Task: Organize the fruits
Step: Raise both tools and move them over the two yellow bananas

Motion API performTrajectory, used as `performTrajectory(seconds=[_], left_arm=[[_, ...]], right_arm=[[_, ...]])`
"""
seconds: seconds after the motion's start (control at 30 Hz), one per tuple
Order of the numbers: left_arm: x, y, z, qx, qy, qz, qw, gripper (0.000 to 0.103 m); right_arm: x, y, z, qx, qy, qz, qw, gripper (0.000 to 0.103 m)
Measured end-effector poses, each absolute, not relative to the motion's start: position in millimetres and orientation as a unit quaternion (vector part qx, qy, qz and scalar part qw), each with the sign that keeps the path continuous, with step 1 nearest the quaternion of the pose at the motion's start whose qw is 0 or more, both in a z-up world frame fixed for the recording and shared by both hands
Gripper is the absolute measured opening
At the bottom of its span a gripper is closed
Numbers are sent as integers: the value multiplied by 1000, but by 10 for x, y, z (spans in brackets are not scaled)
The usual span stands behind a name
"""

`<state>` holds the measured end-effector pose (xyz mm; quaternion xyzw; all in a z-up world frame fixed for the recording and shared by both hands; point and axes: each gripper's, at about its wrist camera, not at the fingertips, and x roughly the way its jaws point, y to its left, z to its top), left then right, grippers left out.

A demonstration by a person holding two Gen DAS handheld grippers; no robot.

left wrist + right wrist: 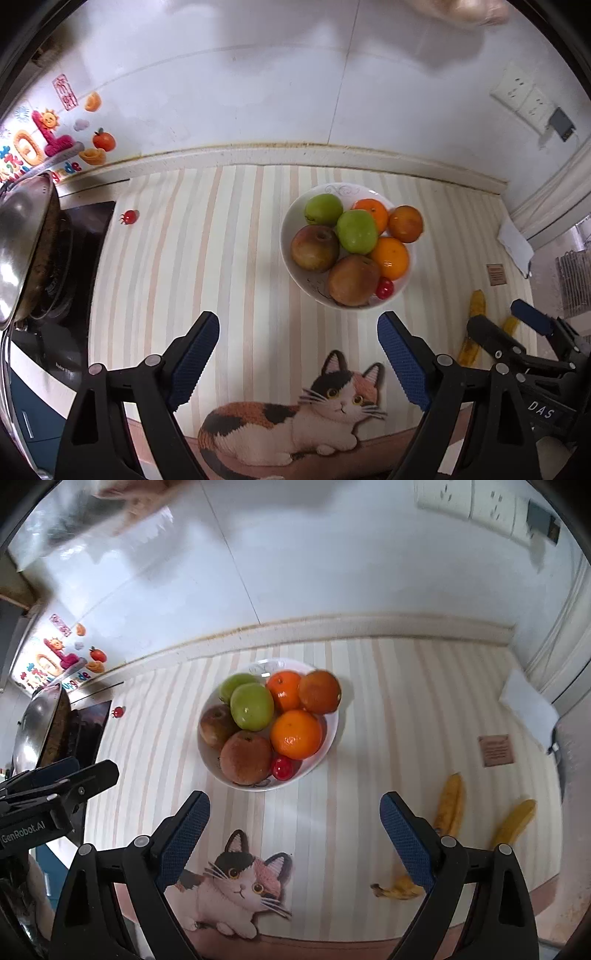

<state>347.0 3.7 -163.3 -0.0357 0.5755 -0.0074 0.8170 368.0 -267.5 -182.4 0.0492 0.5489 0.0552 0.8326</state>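
Both wrist views look steeply down from above, sharing the fruit bowl [291, 254].

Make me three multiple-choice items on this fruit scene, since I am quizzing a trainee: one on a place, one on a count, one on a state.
1. Where does the loose cherry tomato lie?
A. on the striped mat near the stove
B. inside the bowl
C. between the bananas

2. How many green apples are in the white bowl?
A. one
B. two
C. four

3. How does the right gripper stand?
A. shut on a banana
B. shut on an orange
C. open and empty

Answers: 
1 A, it sits alone on the mat beside the dark stove. 
2 B, two green apples lie side by side among the oranges. 
3 C, its blue pads stand wide apart with only the mat between them, the bananas untouched beside it.
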Motion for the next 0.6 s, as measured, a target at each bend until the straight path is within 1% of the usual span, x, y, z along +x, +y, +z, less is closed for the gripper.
performTrajectory(seconds=[0.33, 0.5, 0.6], left_arm=[[3044, -31, -1195, -34, 537, -12, 843, 88], [2970, -62, -1102, -36, 531, -16, 846, 88], [2986, -111, -1115, -38, 533, -16, 845, 88]], right_arm=[[3293, -2702, -1228, 41, 512, 65, 855, 95], [3199, -2758, -1125, 62, 509, 73, 856, 95], [3224, -2843, -1194, 87, 518, 89, 846, 96]])
